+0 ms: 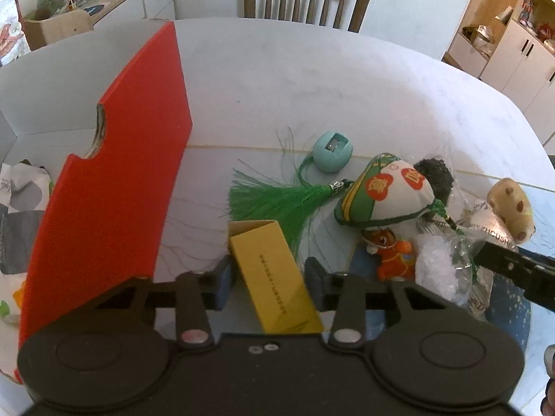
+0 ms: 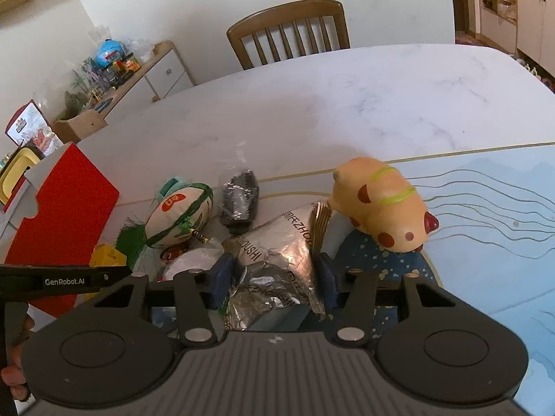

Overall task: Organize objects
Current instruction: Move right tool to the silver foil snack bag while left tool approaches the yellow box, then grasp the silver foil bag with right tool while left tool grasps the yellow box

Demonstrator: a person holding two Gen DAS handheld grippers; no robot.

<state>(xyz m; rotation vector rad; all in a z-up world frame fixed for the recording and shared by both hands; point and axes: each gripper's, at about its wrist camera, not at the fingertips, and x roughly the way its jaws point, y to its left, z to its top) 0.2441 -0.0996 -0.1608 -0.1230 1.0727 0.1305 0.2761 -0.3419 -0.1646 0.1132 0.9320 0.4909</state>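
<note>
My left gripper is shut on a yellow carton, which sits slanted between the blue pads, right beside the red box wall. Ahead of it lie a green-tasselled sachet, a teal sharpener and a small orange figure. My right gripper is shut on a crinkled silver foil packet. A tan spotted toy sits just beyond its right finger. The sachet and a black packet lie to the left. The right gripper's black finger reaches in over clear bags.
The open red box holds paper and packets at the left. The white marble table stretches beyond the pile, with a wooden chair at its far edge. A light blue mat covers the right side. A hand shows at the lower left.
</note>
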